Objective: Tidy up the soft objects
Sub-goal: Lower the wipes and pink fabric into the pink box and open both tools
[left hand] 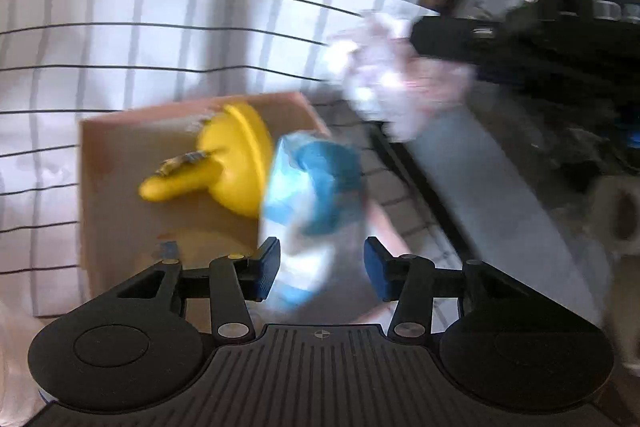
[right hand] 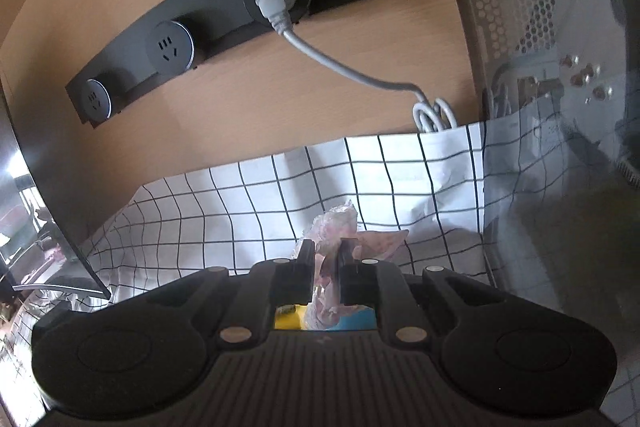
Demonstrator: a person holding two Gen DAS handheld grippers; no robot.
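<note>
A crumpled pink plastic bag (right hand: 334, 227) is clamped between the nearly closed fingers of the right tool (right hand: 325, 259); checked cloth (right hand: 240, 211) is seen beyond it. A blue-and-white packet (left hand: 312, 195) is framed, seemingly ungripped, between the half-open left tool (left hand: 320, 267) fingers; a yellow toy (left hand: 224, 163) lies ahead-left in a cardboard box (left hand: 120, 187).

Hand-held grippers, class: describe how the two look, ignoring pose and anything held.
The left hand-held gripper has a black ribbed body, round side discs, silver rivets on black linkage arms and blue finger pads. The right hand-held gripper has the same black build; its pad colour is unclear.
</note>
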